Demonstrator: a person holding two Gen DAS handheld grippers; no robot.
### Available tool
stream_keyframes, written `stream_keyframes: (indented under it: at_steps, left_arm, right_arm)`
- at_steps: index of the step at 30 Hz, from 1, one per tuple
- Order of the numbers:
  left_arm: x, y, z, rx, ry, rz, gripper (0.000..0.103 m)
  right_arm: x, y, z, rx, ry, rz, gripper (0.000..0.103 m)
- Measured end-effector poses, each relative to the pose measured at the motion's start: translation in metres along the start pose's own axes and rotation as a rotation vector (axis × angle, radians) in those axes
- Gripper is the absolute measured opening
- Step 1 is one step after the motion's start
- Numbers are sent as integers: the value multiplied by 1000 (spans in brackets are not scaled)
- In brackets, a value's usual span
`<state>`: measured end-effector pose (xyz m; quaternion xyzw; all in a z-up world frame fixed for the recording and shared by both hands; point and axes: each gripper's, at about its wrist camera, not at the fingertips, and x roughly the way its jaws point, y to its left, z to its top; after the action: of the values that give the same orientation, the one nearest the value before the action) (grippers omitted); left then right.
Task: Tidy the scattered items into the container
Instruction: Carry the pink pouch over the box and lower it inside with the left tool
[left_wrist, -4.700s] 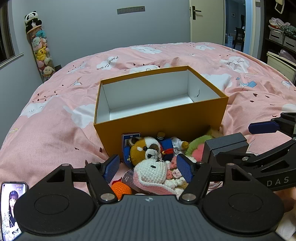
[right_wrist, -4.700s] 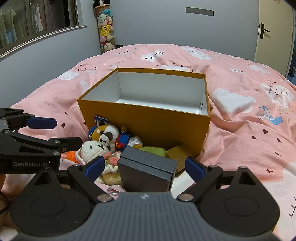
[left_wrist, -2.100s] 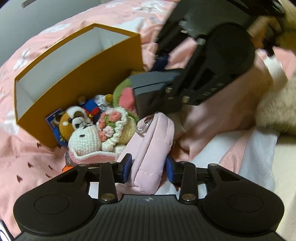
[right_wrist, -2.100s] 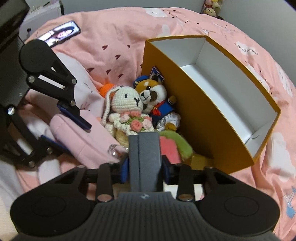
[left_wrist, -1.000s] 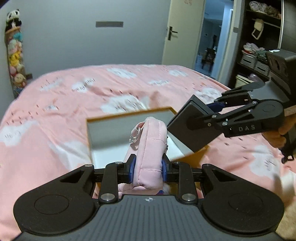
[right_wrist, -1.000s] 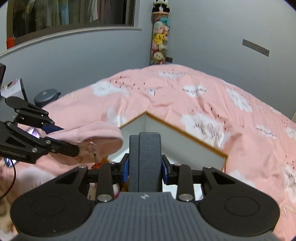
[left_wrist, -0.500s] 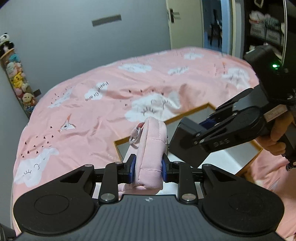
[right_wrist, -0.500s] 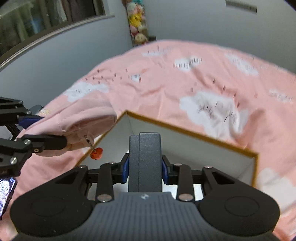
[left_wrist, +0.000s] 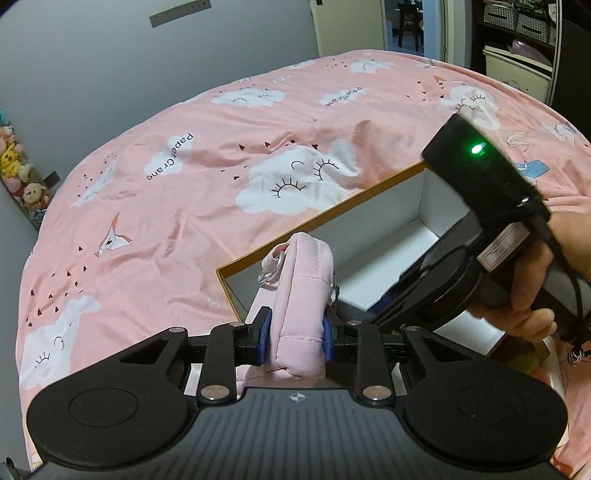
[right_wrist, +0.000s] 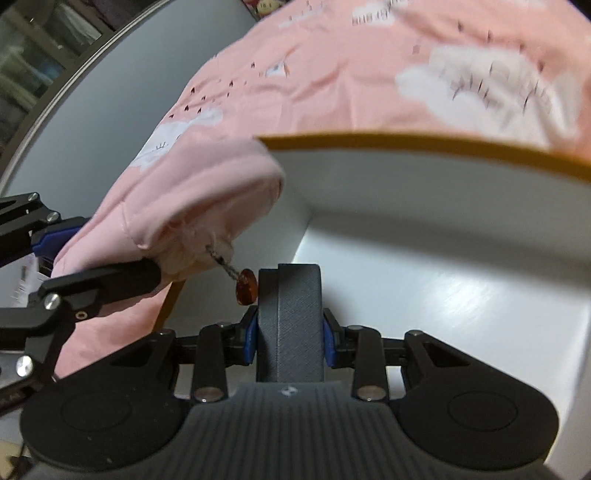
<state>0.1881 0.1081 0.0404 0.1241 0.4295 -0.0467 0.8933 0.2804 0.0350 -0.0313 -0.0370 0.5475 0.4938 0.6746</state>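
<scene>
Two grippers are in view, each carrying one item over one open box.

The left gripper (left_wrist: 297, 334), at the lower centre of the left wrist view, has its jaws clamped on a single pink pouch (left_wrist: 301, 291). The pouch is soft, padded fabric with stitched seams, roughly rectangular and standing on edge between the blue pads, with one clear ring at its upper left corner. In the right wrist view the same pouch (right_wrist: 207, 199) fills the left middle of the frame, and one small amber, teardrop-shaped charm (right_wrist: 246, 290) hangs from it on a thin chain, just beside the grey case.

The right gripper (right_wrist: 290, 341) has its jaws clamped on one dark grey case (right_wrist: 290, 317), a rigid, flat-sided block with a fine woven texture and a seam running down its face. It sits at the lower centre of that view, above the box's white floor.

The box (left_wrist: 373, 201) is one rectangular cardboard container, orange outside and smooth white inside, lying on the bed. In the left wrist view it sits centre right, with the pouch held over its near left corner.

A hand (left_wrist: 532, 288) at the right edge grips the right gripper's handle, where one green light glows.

The bedspread (left_wrist: 177, 206) is pink cloth printed with white clouds and small dark marks, lightly wrinkled.
</scene>
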Motion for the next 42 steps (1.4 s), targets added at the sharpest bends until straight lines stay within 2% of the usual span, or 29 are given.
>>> stream_keyframes:
  at_steps: [3,6,10,16,23,26,28,32,37,42]
  left_arm:
    - [2,-1,2,19,7,-2,31]
    - [4,-2,4,27,7,-5,31]
    - [6,-4,6,34,-1,-13,31]
    - [10,-10,7,44,-7,-39,31]
    - [17,-13,9,49,0,-73,31]
    - [19,-15,9,55,7,-76,32]
    - [19,-16,9,52,13,-75,31]
    - [19,-16,9,42,30,-75,31]
    - [17,-21,4,69,36,-76,31]
    - [21,-28,-4,119,30,-69,32]
  right_arm:
    - [11,-8,0,41,54,20,37]
    - [21,-18,-2,62,104,-8,37]
    - [25,-27,-4,95,146,22,38]
    - [20,-32,-3,87,170,-45,50]
    - [21,-41,-5,57,235,-104,52]
    - [21,-45,-2,80,252,-85,50]
    - [23,-46,-2,112,259,-63,42]
    - [31,-38,-4,161,253,-15,33]
    - [39,-25,-2,183,248,29,12]
    - [48,-24,-1,149,292,49,12]
